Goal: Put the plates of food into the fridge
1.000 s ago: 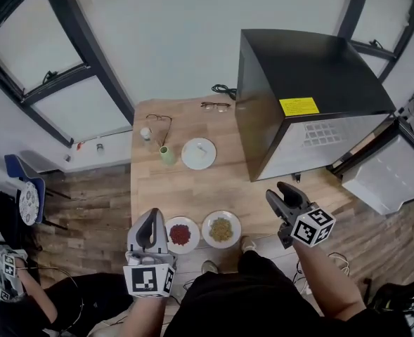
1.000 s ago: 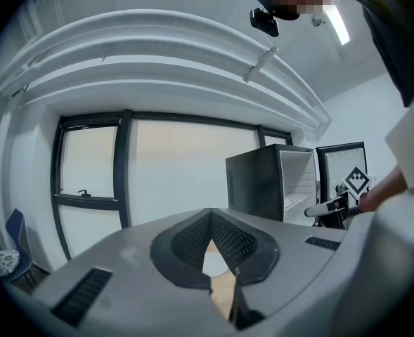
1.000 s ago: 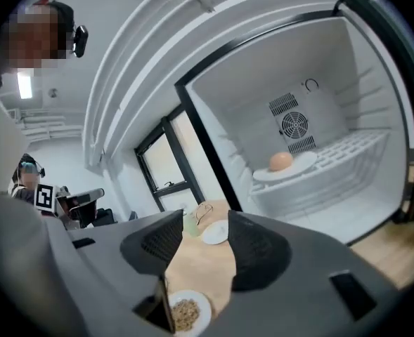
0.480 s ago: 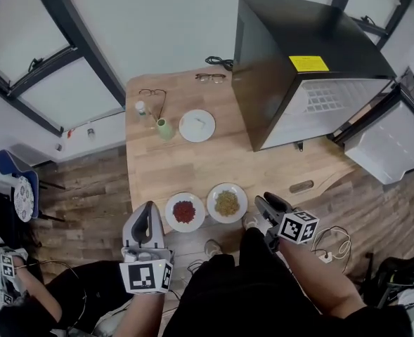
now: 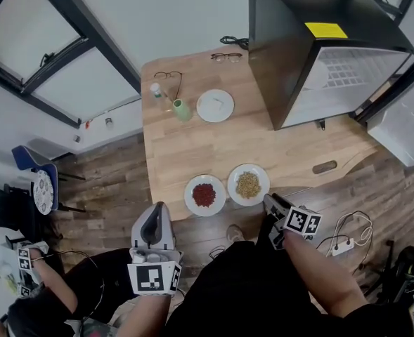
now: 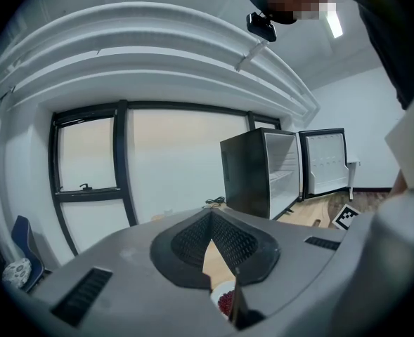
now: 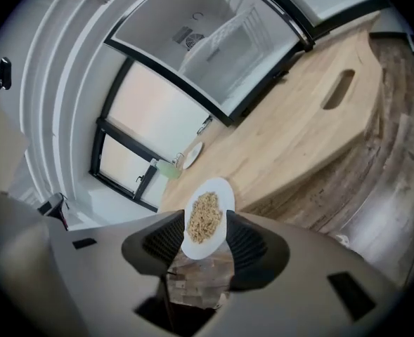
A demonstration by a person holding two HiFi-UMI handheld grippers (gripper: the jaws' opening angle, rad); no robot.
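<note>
Right gripper jaws, wide but just narrowing, frame the white plate of tan grains at the wooden desk edge; left gripper jaws closed.

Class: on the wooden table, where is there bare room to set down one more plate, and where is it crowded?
Bare: the middle band of the table, between the empty plate and the red plate and tan plate; also before the fridge, around the slot. Crowded: the far left corner, with glasses, bottle, green cup.
</note>
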